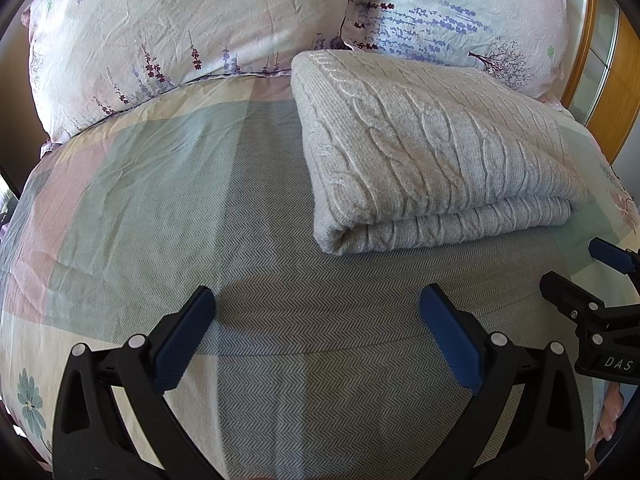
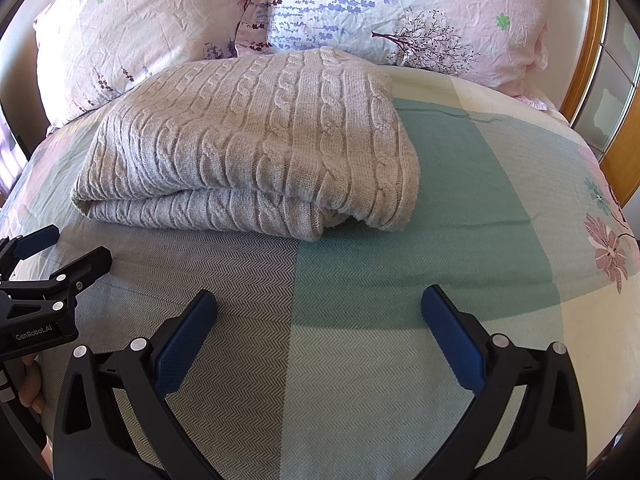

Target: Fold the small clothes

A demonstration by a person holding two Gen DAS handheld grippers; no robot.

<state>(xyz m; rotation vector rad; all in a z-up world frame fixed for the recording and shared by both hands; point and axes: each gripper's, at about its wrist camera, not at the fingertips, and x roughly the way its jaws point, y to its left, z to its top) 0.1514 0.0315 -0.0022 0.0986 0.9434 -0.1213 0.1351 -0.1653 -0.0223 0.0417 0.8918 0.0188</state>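
The left claw (image 1: 316,332) is wide open and holds nothing, and the right claw (image 2: 318,334) is wide open and empty too. Both hang low over the bed cover (image 1: 248,240), with blue pads on the inside of their black fingers. The two claws are near each other, side by side, and each one can see the tip of the other at the edge of its view. Out past them lies the grey knitted sweater (image 1: 428,148), which looks folded over already, with one thick layer on top of another. It sits on the bed ahead of both claws, not touching them. From the left claw it lies ahead and to the right. From the right claw it lies ahead and a bit to the left. Behind it two flowery pillows (image 2: 400,12) lean at the head of the bed. What could go wrong from here, I think, is this: the front right corner of the sweater (image 2: 384,216) looks loose and puffy, so a bump from a claw could flip it open. The knit is soft and thick, so a pinch on just the top layer could drag the stack apart and spoil the fold
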